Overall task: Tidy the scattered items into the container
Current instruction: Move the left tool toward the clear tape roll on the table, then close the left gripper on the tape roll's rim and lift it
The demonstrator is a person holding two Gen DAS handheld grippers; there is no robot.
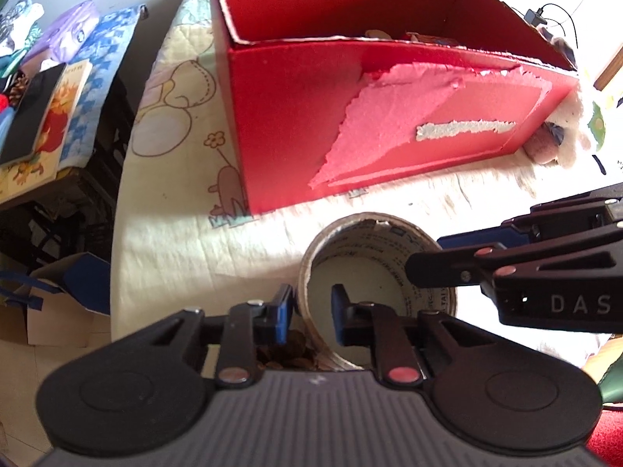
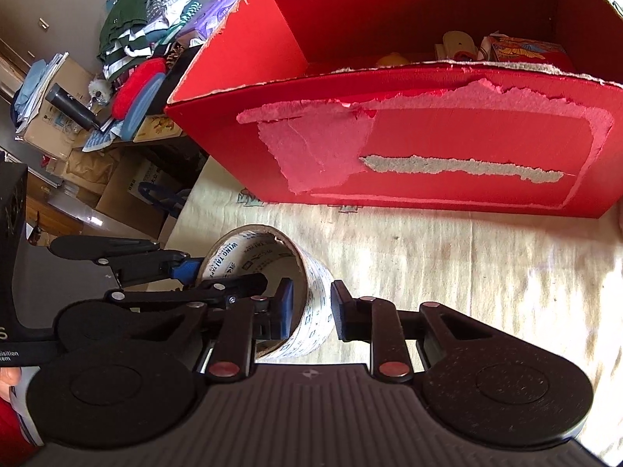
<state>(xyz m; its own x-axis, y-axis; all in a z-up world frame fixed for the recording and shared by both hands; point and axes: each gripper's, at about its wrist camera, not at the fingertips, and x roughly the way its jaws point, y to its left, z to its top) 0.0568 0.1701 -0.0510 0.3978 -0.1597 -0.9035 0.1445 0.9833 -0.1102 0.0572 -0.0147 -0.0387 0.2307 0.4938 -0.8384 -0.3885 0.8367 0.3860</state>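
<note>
- Left wrist view: our left claw (image 1: 311, 307) is clamped on the wall of the tape roll (image 1: 373, 257), one finger outside the ring at 9 o'clock, the other inside the core.
- We see the roll lying on the cloth-covered worktop (image 1: 175, 241), at 6 o'clock from the red box (image 1: 296, 116).
- Our right claw (image 1: 428, 260) reaches in from 3 o'clock over the roll's far wall; this view does not show whether its pads press.
- Right wrist view: our right claw (image 2: 311, 311) straddles the roll's (image 2: 311, 295) near wall, one finger inside, the other outside with a sliver of gap, so we cannot tell whether it grips.
- We see the left claw (image 2: 187, 268) on the roll's rim at 9 o'clock.
- Inside the red box (image 2: 428, 136), at 12 o'clock, lie several small things we cannot make out.
</note>
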